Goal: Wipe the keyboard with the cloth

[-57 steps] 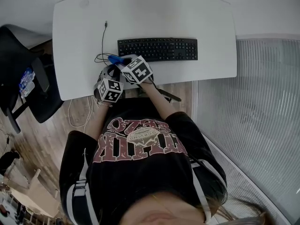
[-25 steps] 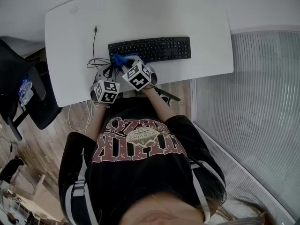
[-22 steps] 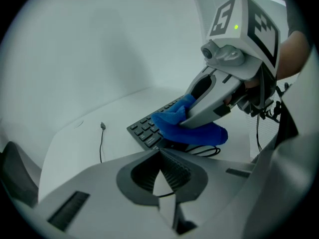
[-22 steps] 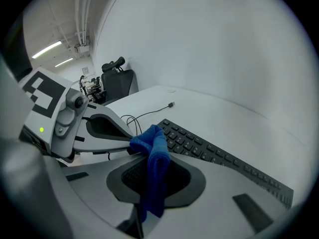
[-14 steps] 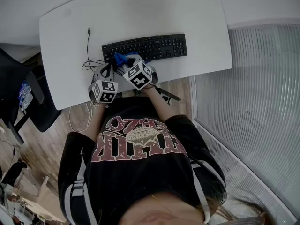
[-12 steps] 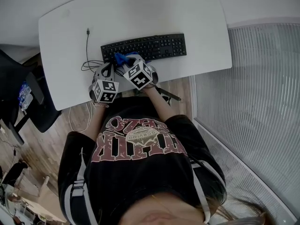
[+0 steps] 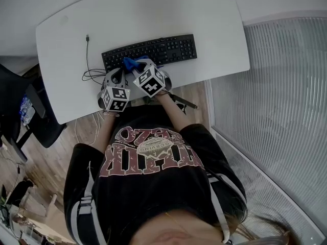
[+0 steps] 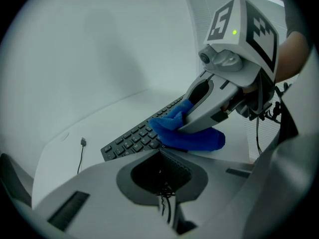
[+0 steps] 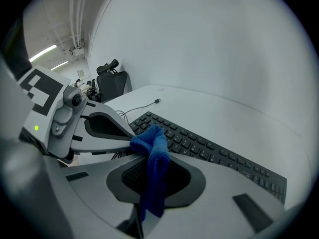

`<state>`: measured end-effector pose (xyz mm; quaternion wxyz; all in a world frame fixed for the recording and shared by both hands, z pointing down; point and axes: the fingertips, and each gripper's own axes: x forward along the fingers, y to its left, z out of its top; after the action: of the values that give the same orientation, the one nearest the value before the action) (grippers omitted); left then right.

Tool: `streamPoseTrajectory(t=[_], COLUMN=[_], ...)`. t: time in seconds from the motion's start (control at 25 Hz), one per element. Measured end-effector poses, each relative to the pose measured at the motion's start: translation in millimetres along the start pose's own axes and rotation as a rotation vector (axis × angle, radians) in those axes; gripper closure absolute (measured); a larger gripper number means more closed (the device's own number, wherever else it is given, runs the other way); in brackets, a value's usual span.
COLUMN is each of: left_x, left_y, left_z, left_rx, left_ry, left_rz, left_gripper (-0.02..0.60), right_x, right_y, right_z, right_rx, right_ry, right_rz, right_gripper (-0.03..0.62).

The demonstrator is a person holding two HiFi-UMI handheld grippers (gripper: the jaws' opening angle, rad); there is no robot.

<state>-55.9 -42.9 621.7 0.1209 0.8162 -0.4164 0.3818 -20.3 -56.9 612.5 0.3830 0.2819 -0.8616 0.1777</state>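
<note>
Desk: white and curved; we see it carrying everything below.
Keyboard: black, lying lengthwise near the front edge of the desk.
Right gripper: we see its jaws closed on the blue cloth, which runs up through the hollow between them and bunches at the tips.
Left gripper: jaws pressed together with nothing between them; its tips sit just beside the cloth at the keyboard's front edge.
Cloth position: the bunched end lies on the keys at the keyboard's left end, and part of it spills over the front edge.
Cable: thin and black, looped on the desk left of the keyboard.
Hard to tell: whether the left gripper's tips touch the cloth or the keyboard.
</note>
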Motion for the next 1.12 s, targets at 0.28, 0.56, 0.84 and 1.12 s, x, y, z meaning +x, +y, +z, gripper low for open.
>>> streamPoseTrajectory(t=[0.28,0.56,0.84,1.12], left_x=[10,20,27,37], left_y=[-13,-24,-34,-48], left_z=[8,17,25,35], left_rx=[-0.002,0.005,0.017,0.021], left_ry=[-0.001,0.005,0.008,0.011], left_rz=[-0.006,-0.011,-0.01,-0.021], left_gripper=[0.541,0.541,0.541,0.541], right_x=[-7,-13,-20,-27], right_y=[-14,-24,-34,-46], right_z=[-11,-16,-25,-32], right_rx=[0.015,0.021,0.016,0.041], right_ry=[0.0,-0.01,-0.018,-0.032], right_rz=[0.002,0.017,0.014,0.02], right_gripper=[0.53,0.53,0.53,0.53])
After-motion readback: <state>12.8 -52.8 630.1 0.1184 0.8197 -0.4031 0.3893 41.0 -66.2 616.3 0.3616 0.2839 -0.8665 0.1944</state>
